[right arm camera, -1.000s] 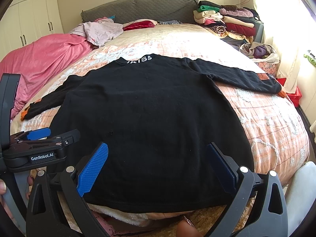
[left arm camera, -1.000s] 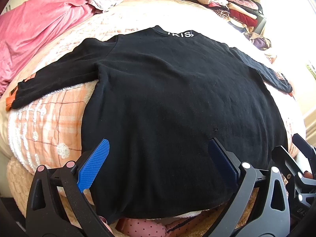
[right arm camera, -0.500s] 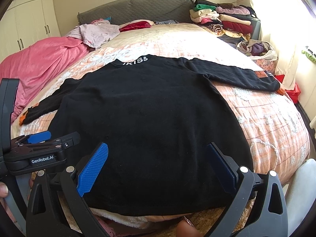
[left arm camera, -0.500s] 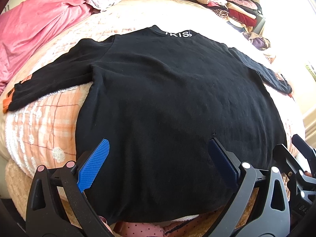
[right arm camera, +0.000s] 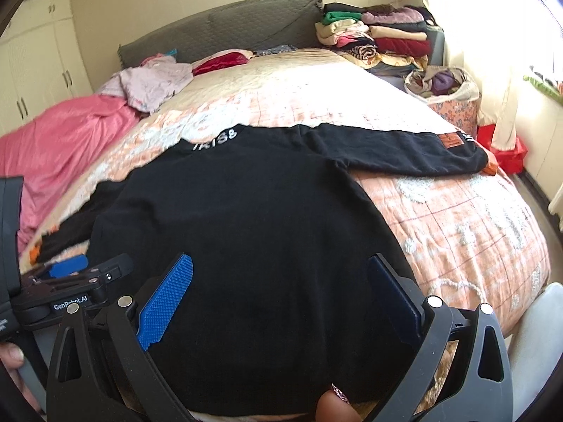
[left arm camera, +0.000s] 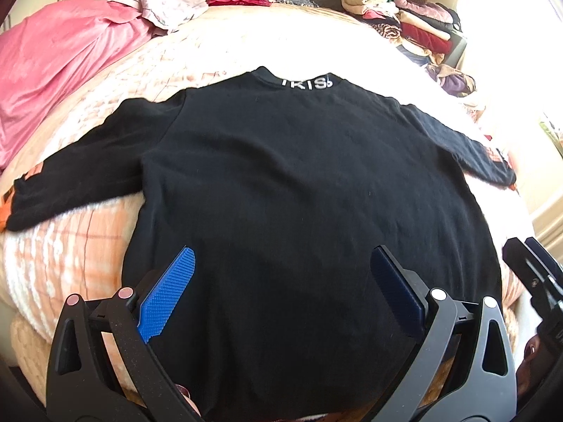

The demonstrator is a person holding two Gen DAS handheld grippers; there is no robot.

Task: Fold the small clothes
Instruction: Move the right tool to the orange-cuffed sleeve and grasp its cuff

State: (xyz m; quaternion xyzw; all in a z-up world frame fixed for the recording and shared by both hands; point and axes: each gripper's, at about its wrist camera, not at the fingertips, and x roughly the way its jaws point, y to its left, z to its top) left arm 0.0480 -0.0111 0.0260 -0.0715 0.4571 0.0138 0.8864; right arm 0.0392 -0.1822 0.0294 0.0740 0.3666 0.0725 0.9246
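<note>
A black long-sleeved sweater (left arm camera: pixel 299 190) lies flat on the bed, back up, collar with white letters (left arm camera: pixel 308 82) at the far end, both sleeves spread out. It also shows in the right wrist view (right arm camera: pixel 246 232). My left gripper (left arm camera: pixel 281 288) is open above the hem, left of centre. My right gripper (right arm camera: pixel 281 288) is open above the hem further right. The left gripper shows at the left edge of the right wrist view (right arm camera: pixel 70 277). The right sleeve (right arm camera: pixel 404 151) has an orange patch near the cuff.
The bed has a peach checked quilt (right arm camera: pixel 457 218). A pink blanket (left arm camera: pixel 63 66) lies at the left. Loose clothes (right arm camera: pixel 155 81) lie near the grey headboard. A stack of folded clothes (right arm camera: pixel 376 38) stands at the far right, with a bag (right arm camera: pixel 443 84) beside it.
Both grippers have moved a little nearer and lower over the hem. The right wrist view has swung right. The sweater has not moved.
</note>
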